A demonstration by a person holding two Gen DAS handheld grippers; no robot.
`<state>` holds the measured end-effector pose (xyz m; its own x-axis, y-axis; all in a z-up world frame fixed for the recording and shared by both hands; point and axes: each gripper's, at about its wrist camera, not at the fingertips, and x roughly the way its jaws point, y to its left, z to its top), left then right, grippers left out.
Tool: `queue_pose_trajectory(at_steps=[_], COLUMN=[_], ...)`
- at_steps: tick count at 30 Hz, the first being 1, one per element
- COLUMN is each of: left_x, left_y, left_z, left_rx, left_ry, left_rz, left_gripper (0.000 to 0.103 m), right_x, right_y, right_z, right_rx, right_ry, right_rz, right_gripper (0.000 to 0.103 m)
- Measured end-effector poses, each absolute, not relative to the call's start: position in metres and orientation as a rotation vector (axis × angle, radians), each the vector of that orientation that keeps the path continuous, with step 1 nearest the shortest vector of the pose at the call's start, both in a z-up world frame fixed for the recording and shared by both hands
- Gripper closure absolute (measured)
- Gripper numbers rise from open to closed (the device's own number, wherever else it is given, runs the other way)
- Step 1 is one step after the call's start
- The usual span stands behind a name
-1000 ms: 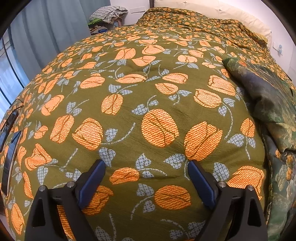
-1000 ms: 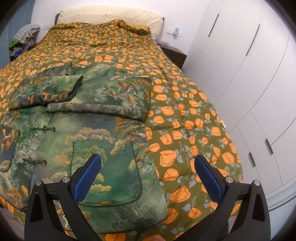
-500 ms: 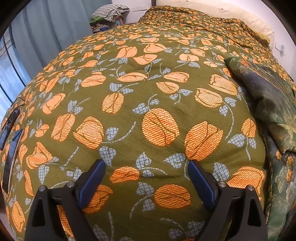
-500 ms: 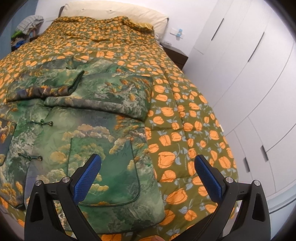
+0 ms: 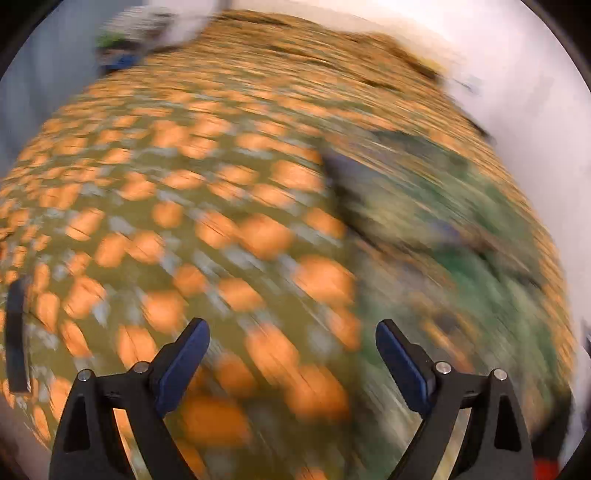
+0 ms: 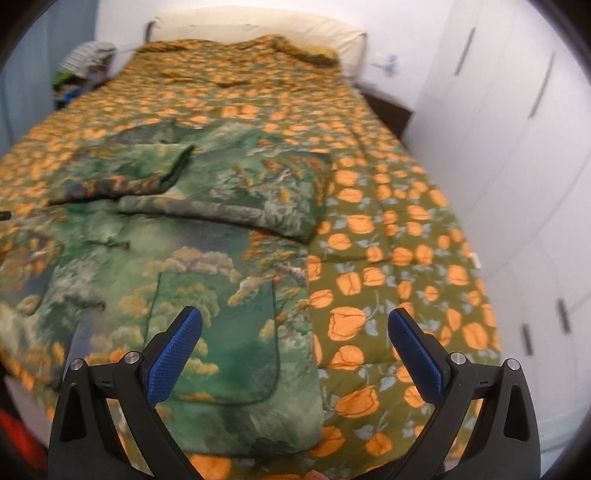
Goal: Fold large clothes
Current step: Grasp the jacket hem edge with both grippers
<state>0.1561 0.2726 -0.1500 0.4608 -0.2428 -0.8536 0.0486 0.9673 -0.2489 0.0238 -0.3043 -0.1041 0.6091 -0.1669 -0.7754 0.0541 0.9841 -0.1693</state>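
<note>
While the orange-flowered quilt [image 6: 388, 236] covers the bed, our green padded jacket [image 6: 207, 266] lies on it, sleeves folded across, length running toward the pillow. Our right gripper [image 6: 295, 350] hangs released over its near hem, nearer than our left gripper [image 5: 291, 354], equally unclenched, with the jacket to its right.

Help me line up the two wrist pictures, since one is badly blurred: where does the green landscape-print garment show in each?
Left wrist: the green garment is a smeared patch at centre right, lying on the orange-flowered bedspread.
Right wrist: it fills the centre and lower left, sleeves folded across the top.
Shared landmark: the pile of clothes beyond the bed's far left corner.
</note>
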Motion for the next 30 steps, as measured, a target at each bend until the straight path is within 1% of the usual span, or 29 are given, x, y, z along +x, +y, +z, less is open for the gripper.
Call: queue_pose_trajectory(at_steps=[2,4,8,10,11,13,14,15,16,17,18,19,20,21,22,24,30], left_x=[0.125,0.102,0.087,0.086,0.084,0.084,0.082,0.081,0.079,0.078,0.077,0.075,0.074,0.072,0.070,0.065,0.022], left_y=[0.258,0.244,0.225,0.211,0.201,0.193,0.190,0.191,0.189,0.190,0.191,0.192,0.193,0.195,0.194,0.194,0.205], left_z=[-0.151,-0.165,-0.197,-0.204,-0.205,-0.205,-0.203,-0.201,-0.202,-0.200,-0.199,-0.197,-0.196,-0.193,-0.188,-0.180,-0.148], left_rx=[-0.229,-0.278,-0.403,-0.364,-0.302,-0.250,-0.241,-0.244,-0.247,-0.248,-0.243,-0.249,-0.261,-0.269,-0.277,-0.289,-0.314], left_ry=[1.124,1.175,1.283,1.296,1.295,1.299,1.294,1.293,1.293,1.299,1.312,1.320,1.323,1.323,1.323,1.321,1.363], left_rz=[-0.278,-0.312,-0.343,-0.346,-0.347,-0.363,-0.368,-0.377,-0.381,-0.379,-0.368,-0.367,-0.375,-0.381,-0.385,-0.395,-0.454], left_gripper=[0.009,0.009,0.009,0.009,0.009,0.010,0.010,0.012,0.020,0.028,0.045,0.056,0.063,0.074,0.079,0.083,0.086], right_x=[0.021,0.022,0.029,0.032,0.034,0.036,0.036,0.036,0.035,0.034,0.034,0.033,0.032,0.031,0.029,0.023,-0.013], right_y=[-0.321,-0.339,-0.360,-0.365,-0.365,-0.361,-0.357,-0.353,-0.348,-0.344,-0.342,-0.341,-0.342,-0.341,-0.341,-0.339,-0.341], right_z=[-0.112,-0.131,-0.179,-0.195,-0.204,-0.216,-0.221,-0.224,-0.225,-0.223,-0.221,-0.218,-0.212,-0.206,-0.200,-0.183,-0.147], right_rx=[-0.104,-0.037,0.126,0.190,0.223,0.250,0.265,0.275,0.264,0.234,0.219,0.218,0.236,0.248,0.249,0.236,0.288], right_ry=[0.942,1.017,1.156,1.199,1.235,1.274,1.297,1.320,1.333,1.334,1.334,1.331,1.322,1.309,1.295,1.268,1.249], right_rz=[-0.061,0.017,0.089,0.107,0.130,0.169,0.198,0.221,0.229,0.226,0.229,0.227,0.230,0.236,0.241,0.253,0.288], right_gripper=[0.002,0.002,0.003,0.003,0.004,0.012,0.025,0.033,0.038,0.055,0.064,0.076,0.081,0.084,0.084,0.087,0.089])
